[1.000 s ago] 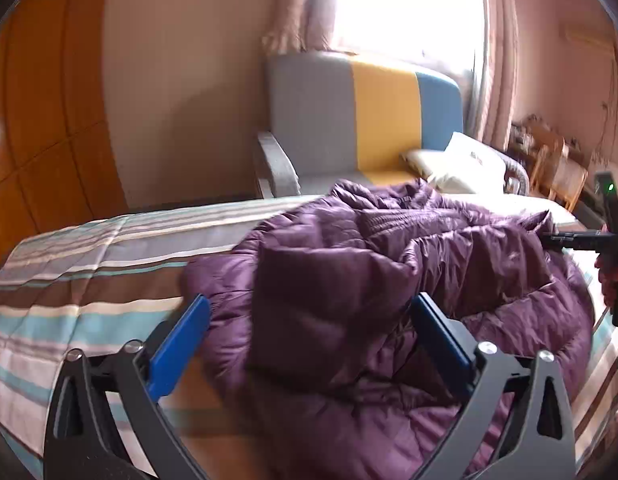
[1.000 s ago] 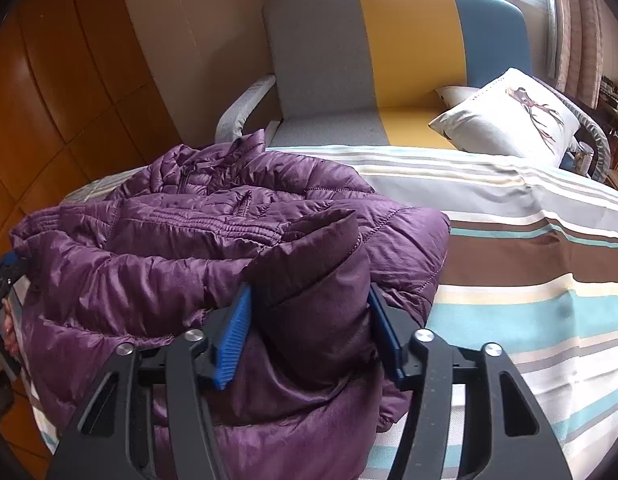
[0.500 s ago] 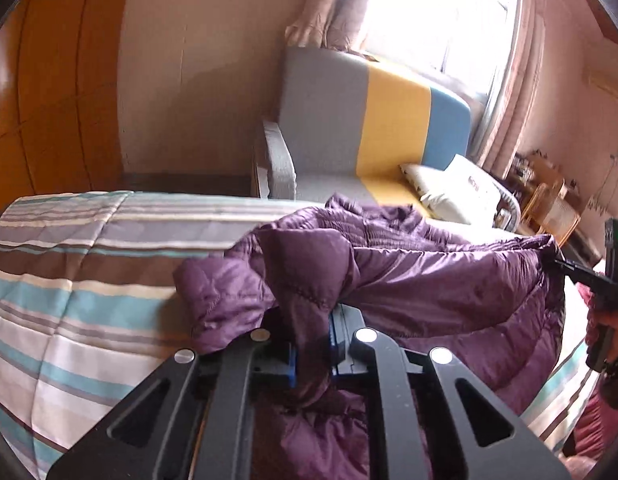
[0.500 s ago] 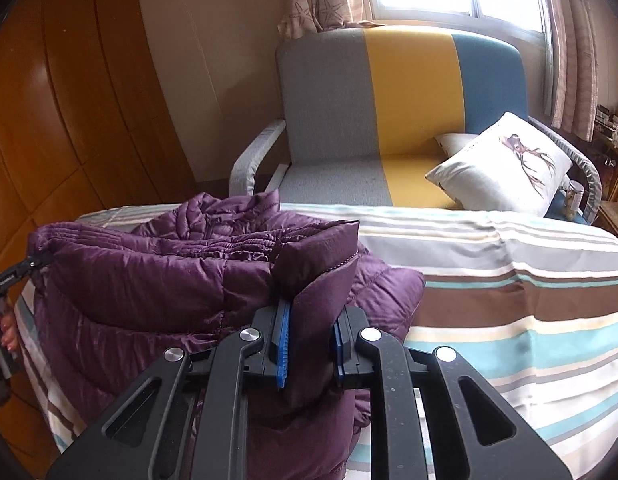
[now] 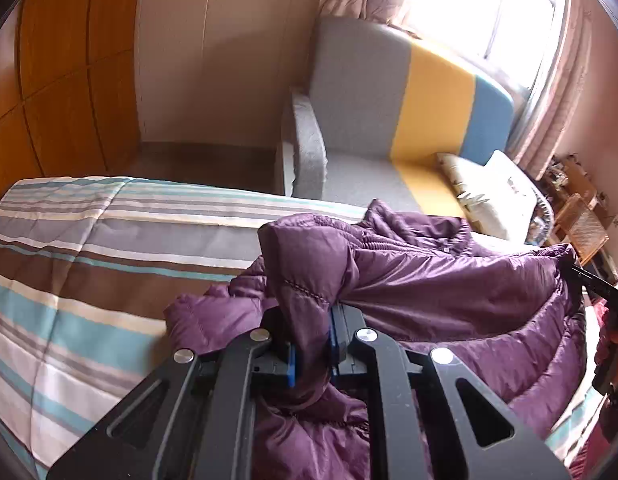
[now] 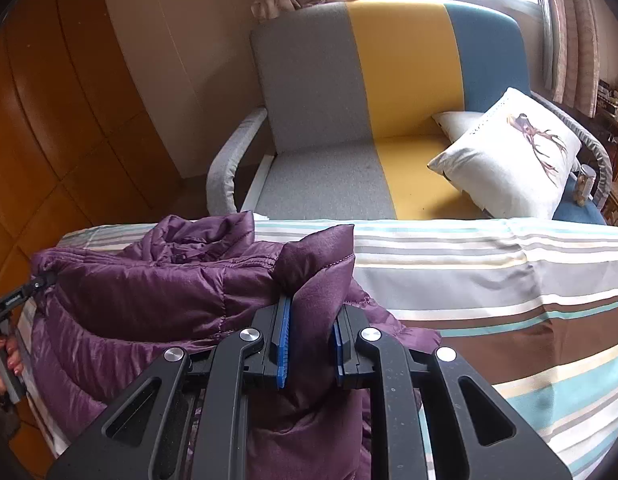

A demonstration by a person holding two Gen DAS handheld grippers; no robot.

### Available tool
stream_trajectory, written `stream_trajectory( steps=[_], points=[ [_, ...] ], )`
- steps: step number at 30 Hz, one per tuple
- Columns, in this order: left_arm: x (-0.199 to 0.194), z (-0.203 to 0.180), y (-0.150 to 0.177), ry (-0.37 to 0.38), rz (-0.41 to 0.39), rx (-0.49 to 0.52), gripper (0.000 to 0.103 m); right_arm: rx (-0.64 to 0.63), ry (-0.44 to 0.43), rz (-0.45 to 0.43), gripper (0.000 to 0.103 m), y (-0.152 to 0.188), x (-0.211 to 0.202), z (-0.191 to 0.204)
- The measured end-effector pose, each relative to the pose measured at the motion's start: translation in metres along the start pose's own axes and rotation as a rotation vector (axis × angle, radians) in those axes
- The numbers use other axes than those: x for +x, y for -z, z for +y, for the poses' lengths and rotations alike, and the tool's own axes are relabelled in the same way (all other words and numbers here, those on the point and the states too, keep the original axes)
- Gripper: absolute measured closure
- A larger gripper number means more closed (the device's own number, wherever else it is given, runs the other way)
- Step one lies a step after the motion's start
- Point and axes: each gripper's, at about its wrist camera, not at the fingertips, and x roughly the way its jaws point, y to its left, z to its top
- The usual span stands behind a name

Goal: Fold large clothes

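Left gripper clamped nearly closed, blue pads pinching a thick fold of the purple puffer jacket. Right gripper likewise squeezed tight on another bunched fold of the same jacket, fabric bulging up between the pads. Jacket stretched between both grippers, its lower bulk draped over the striped bedspread, in front of a grey, yellow and blue armchair with a white cushion.
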Motion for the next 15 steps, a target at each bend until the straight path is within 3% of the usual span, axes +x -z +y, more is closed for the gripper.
stream_trajectory(
  steps=[11,15],
  points=[
    [0.081,-0.011,-0.001,-0.141,0.066,0.047,0.088,0.048,0.085,0.095,0.086,0.009,0.087,-0.019],
    [0.098,-0.007,0.005,-0.129,0.083,0.026,0.083,0.048,0.104,0.092,0.086,0.019,0.1,-0.022]
  ],
)
